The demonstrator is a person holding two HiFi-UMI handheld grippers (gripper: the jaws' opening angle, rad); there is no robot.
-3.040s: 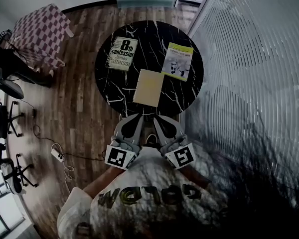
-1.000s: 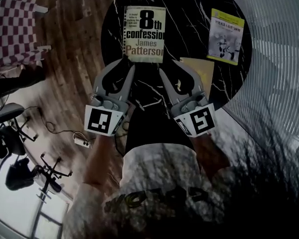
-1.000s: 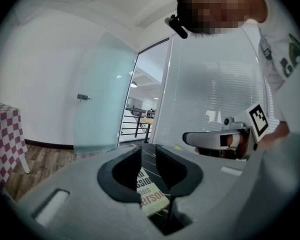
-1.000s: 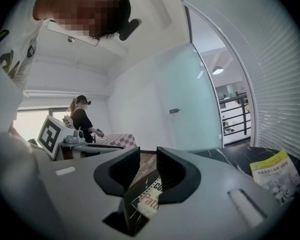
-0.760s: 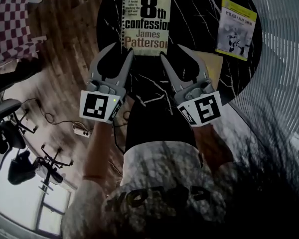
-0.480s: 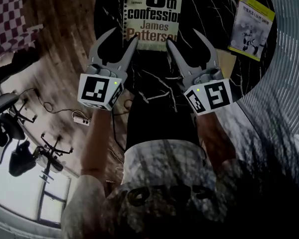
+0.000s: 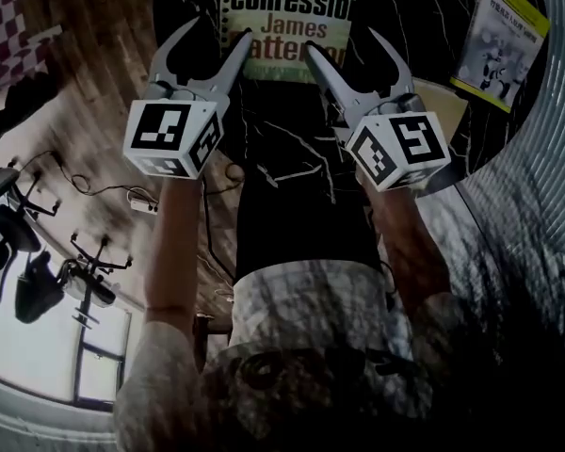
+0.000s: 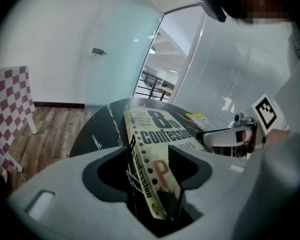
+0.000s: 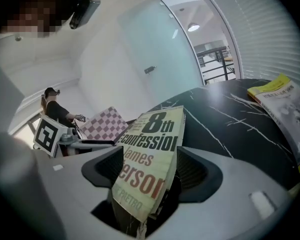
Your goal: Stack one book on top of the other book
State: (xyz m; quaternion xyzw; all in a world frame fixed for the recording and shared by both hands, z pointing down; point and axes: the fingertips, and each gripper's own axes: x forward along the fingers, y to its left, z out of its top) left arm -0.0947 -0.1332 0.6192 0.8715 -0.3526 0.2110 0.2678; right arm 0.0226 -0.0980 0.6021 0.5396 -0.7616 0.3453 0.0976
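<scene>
Left gripper (image 7: pixel 218 28), right gripper (image 7: pixel 342 43): jaws wide, just been opening; each astride one near corner of book (image 7: pixel 292 8) on table (image 7: pixel 292 163), not clamped.

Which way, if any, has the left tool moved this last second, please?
Yes: left tool advanced onto the cream paperback book's near corner, jaws just opened around it.

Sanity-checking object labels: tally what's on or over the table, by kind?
Printed-cover books: 2 (8th Confession book, yellow book)
Plain tan flat item, mostly hidden: 1
Hand-held grippers: 2 (left hand-held gripper, right hand-held gripper; jaws just opened, 8th Confession book's near edge between each pair)
Total: 5
</scene>
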